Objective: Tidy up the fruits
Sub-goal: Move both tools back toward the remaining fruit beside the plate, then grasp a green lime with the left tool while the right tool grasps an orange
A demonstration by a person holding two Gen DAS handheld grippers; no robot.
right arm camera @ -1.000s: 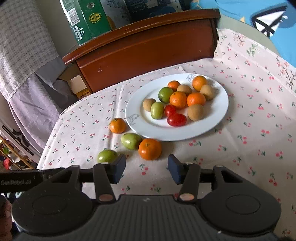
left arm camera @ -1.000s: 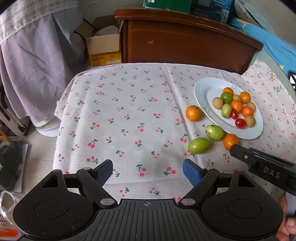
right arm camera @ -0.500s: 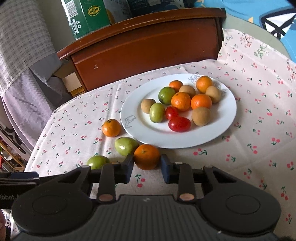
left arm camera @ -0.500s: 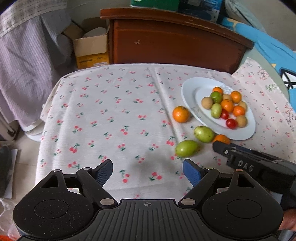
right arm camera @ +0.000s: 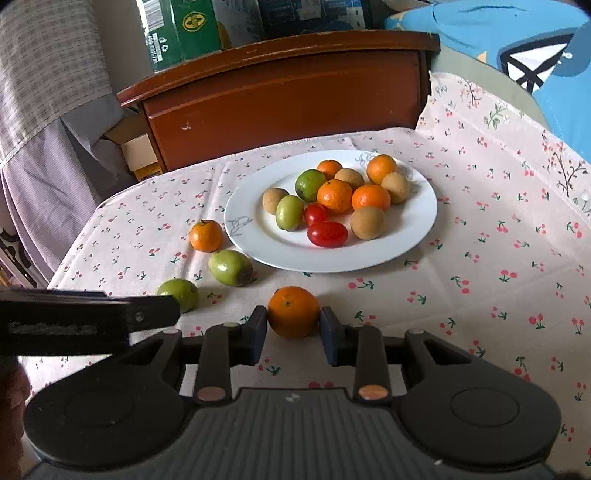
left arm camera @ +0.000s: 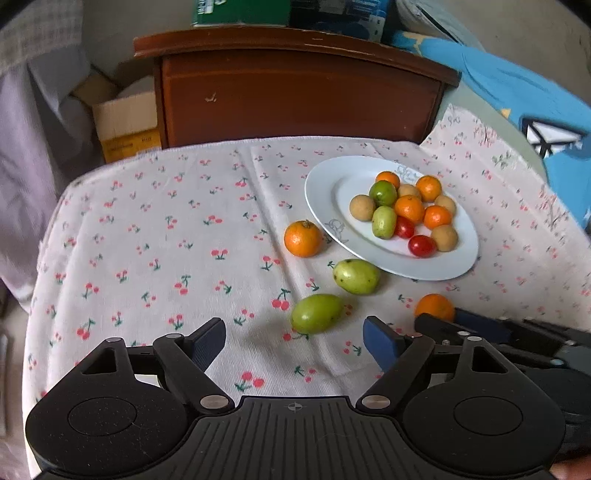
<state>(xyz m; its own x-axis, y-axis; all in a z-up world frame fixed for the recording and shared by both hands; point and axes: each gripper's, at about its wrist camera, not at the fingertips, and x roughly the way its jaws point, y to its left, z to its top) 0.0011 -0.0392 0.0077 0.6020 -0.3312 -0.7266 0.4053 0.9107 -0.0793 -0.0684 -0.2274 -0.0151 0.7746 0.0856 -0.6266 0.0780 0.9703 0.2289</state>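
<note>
A: What is the right gripper (right arm camera: pixel 293 328) doing?

B: It is clamping an orange (right arm camera: pixel 293 311) between its two dark pads, one pressing on each side of the fruit. The orange is sitting on the cherry-print tablecloth (right arm camera: pixel 480 258), just in front of the white plate's (right arm camera: pixel 413 236) near rim.

A: And the left gripper (left arm camera: pixel 294 339)?

B: Its jaws are standing wide and are closing a little, with nothing between them. A green fruit (left arm camera: pixel 316 313) is lying on the cloth just ahead of its blue pads, slightly toward the right one. In the right wrist view the left gripper is showing as a dark bar reaching in from the left edge, its tip just in front of that same green fruit.

A: What else is lying loose on the cloth?

B: A second green fruit (left arm camera: pixel 356 276) is resting a little farther on, close to the plate's edge, and a smaller orange (left arm camera: pixel 303 238) is sitting just beside the plate's left rim.

A: And on the plate?

B: A pile is crowding its middle: several oranges, two green fruits, two red tomatoes (right arm camera: pixel 327 234) toward the near side, and some round tan fruits (right arm camera: pixel 368 222).

A: Behind the table?

B: A brown wooden headboard (right arm camera: pixel 280 96) is standing there, with green cartons (right arm camera: pixel 184 29) on top.
</note>
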